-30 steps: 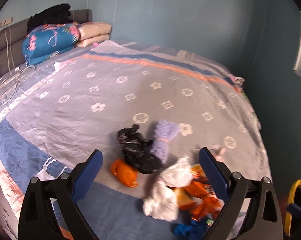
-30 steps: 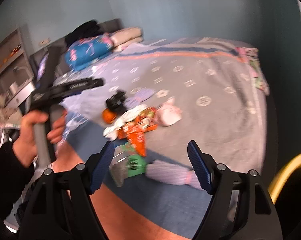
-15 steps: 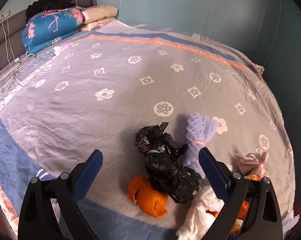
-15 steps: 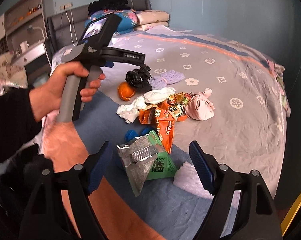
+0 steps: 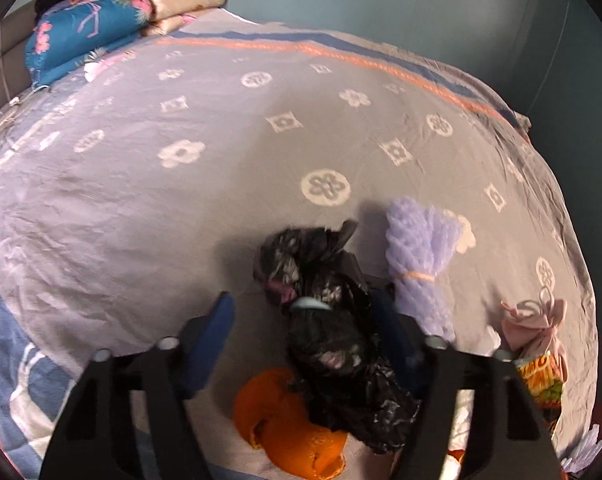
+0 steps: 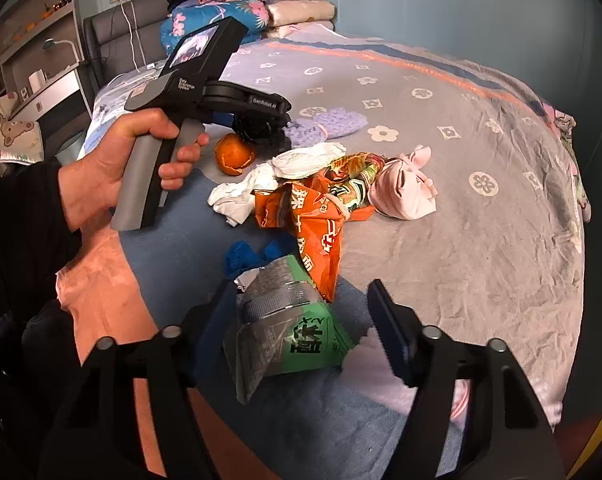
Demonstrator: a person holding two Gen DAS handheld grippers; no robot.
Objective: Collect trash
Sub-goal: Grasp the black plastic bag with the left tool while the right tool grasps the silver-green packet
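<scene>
A pile of trash lies on the bed. In the left wrist view my left gripper (image 5: pixel 305 320) is open with its blue fingers either side of a crumpled black plastic bag (image 5: pixel 329 340), above an orange peel (image 5: pixel 289 432). A lilac knitted bundle (image 5: pixel 421 256) lies just right of the bag. In the right wrist view my right gripper (image 6: pixel 301 320) is open, straddling a silver and green snack wrapper (image 6: pixel 289 332). Beyond it lie an orange snack bag (image 6: pixel 313 220), white tissue (image 6: pixel 285 172), a blue scrap (image 6: pixel 253 256) and a pink cloth bundle (image 6: pixel 401 188). The left gripper (image 6: pixel 261 120) shows there over the black bag.
The grey patterned bedsheet (image 5: pixel 221 184) stretches away behind the pile. Folded blankets and pillows (image 5: pixel 101 36) are stacked at the headboard. A shelf and desk (image 6: pixel 41 72) stand left of the bed. A pale pink cloth (image 6: pixel 381 380) lies under my right finger.
My left gripper has moved forward and down, so its fingers now flank the black bag. My right gripper has come closer to the silver and green wrapper.
</scene>
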